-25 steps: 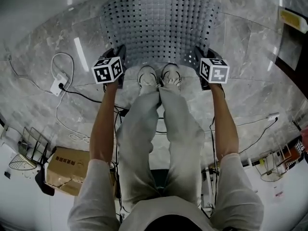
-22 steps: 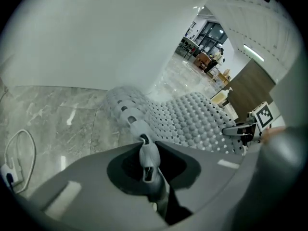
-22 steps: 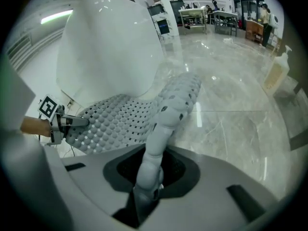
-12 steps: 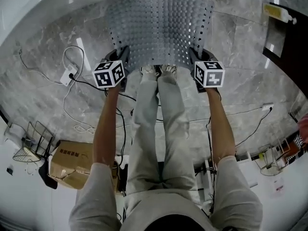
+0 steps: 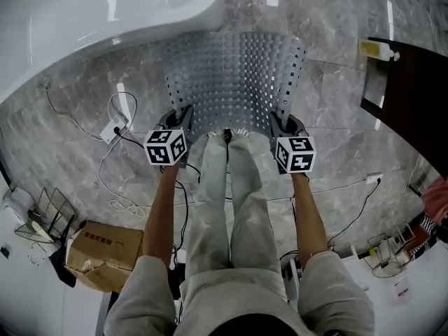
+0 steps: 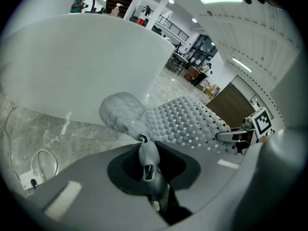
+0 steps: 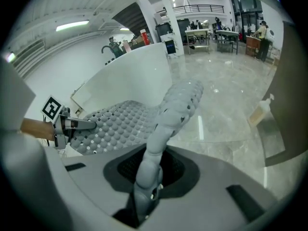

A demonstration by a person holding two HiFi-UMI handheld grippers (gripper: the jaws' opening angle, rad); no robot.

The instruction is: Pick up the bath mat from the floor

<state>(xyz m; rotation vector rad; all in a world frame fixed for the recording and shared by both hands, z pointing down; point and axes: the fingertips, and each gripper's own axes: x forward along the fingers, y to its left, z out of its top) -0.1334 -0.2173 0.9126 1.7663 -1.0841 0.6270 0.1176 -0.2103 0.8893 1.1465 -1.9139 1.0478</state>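
Note:
The grey bath mat (image 5: 231,75), bumpy and full of small holes, hangs stretched between my two grippers, above the marble floor and in front of the person's legs. My left gripper (image 5: 179,115) is shut on the mat's near left corner, and a fold of it is pinched between the jaws in the left gripper view (image 6: 144,143). My right gripper (image 5: 280,120) is shut on the near right corner, where a rolled edge of the mat (image 7: 168,124) runs up from the jaws (image 7: 153,174). The mat's far edge sags toward the tub.
A white bathtub (image 5: 91,12) curves across the top left. A power strip with cables (image 5: 112,128) lies on the floor at left, with a cardboard box (image 5: 105,250) and wire racks (image 5: 42,215) nearer. At right is a dark cabinet (image 5: 413,68) with a bottle (image 5: 378,47).
Both grippers have come up and closer to the body with the mat, which now hides the shoes. The view has tilted forward, so the bathtub now shows.

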